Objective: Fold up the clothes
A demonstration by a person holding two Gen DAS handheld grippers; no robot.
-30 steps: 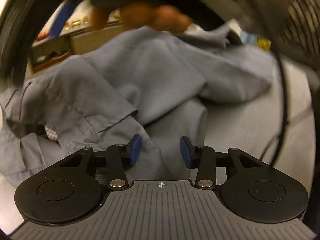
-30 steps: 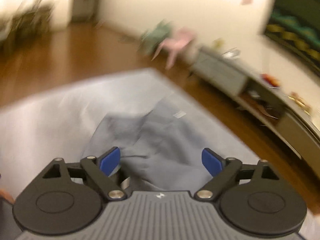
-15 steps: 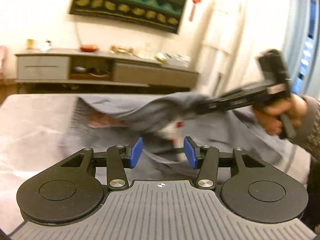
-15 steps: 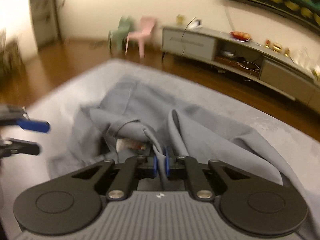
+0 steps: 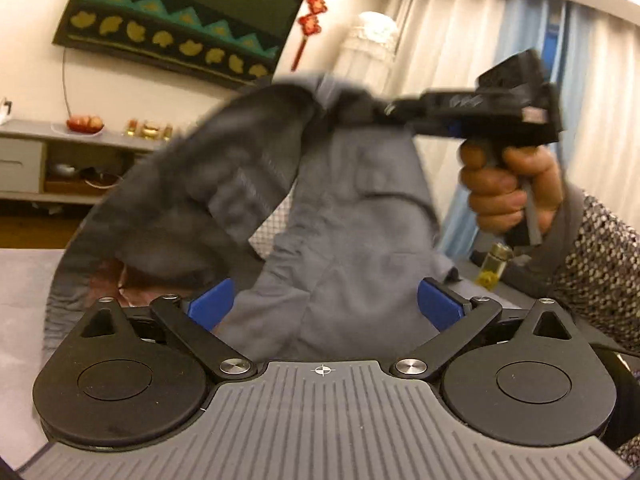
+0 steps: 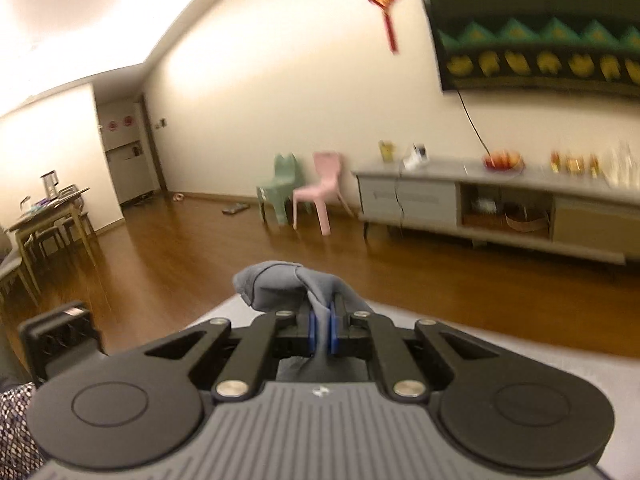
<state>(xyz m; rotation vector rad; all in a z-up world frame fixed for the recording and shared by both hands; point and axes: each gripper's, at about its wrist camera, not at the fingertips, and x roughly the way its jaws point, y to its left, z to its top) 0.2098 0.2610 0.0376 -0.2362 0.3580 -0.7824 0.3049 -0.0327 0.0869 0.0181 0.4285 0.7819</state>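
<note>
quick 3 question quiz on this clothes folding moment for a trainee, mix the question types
1. True or false: the right gripper is shut on the grey garment.
2. Which describes the left gripper? A) shut on fabric B) open, garment hanging in front of it C) out of view
3. Fill in: the garment is lifted off the grey surface by the ____ gripper.

Key: 1 true; 2 B; 3 right
</note>
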